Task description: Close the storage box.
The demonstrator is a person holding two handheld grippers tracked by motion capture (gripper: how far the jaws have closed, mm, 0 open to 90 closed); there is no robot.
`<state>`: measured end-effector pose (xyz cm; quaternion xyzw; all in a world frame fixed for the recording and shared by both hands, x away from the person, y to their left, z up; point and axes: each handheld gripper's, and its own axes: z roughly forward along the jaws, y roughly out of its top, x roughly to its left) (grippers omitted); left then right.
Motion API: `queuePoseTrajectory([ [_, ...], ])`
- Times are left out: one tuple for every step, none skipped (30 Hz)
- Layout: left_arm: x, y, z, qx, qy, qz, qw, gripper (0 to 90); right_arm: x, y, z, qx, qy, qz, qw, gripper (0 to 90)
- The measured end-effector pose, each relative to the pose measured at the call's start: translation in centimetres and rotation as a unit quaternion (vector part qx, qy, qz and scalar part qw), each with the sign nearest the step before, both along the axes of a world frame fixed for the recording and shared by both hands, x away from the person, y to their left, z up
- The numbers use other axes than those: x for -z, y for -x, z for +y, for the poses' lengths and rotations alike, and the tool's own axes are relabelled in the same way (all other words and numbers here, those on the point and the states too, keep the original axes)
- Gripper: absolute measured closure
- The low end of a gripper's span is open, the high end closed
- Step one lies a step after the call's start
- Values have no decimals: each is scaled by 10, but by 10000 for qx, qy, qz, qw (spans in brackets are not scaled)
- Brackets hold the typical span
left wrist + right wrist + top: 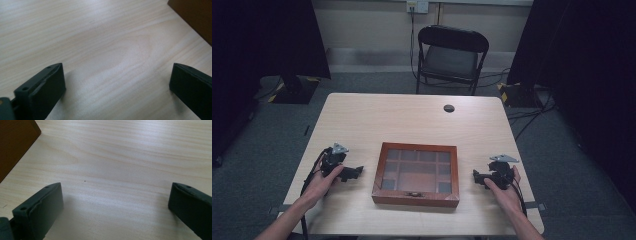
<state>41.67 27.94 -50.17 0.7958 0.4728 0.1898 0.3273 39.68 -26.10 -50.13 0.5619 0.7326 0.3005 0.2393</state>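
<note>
I hold one gripper in each hand, either side of a shallow wooden box (416, 174) that sits closed near my edge of the worktop (412, 120). The box has a glass lid, through which a grid of compartments shows, and a small clasp faces me at the middle of its front wall.

My left gripper (357, 171) rests low over the wood just beside the box's left wall, jaws pointing inward toward it. My right gripper (475, 175) mirrors it, a little further off the right wall. Both stand wide open with nothing between the jaws; in each gripper view I see bare wood grain between the two black jaws and a dark brown corner of the box at the edge. I judge this symmetric placing lets me approach the box from both sides at once.

The worktop is pale wood with a cable hole (449, 108) near its far edge. Beyond it, a black folding chair (451, 56) stands on grey carpet, with dark drapes at both sides and cables trailing across the floor.
</note>
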Motion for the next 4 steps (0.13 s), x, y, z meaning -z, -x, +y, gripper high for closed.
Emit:
queuePoseTrajectory([
  [0,0,0,-22,15,-17,10000,0,0,0,0,18,2,-2,10000,0],
  [0,0,0,-22,15,-17,10000,0,0,0,0,29,2,-2,10000,0],
  [1,1,0,-25,51,-75,10000,0,0,0,1,32,1,-2,10000,0],
  [2,1,0,-27,82,-109,9999,0,0,0,1,32,1,-2,10000,0],
])
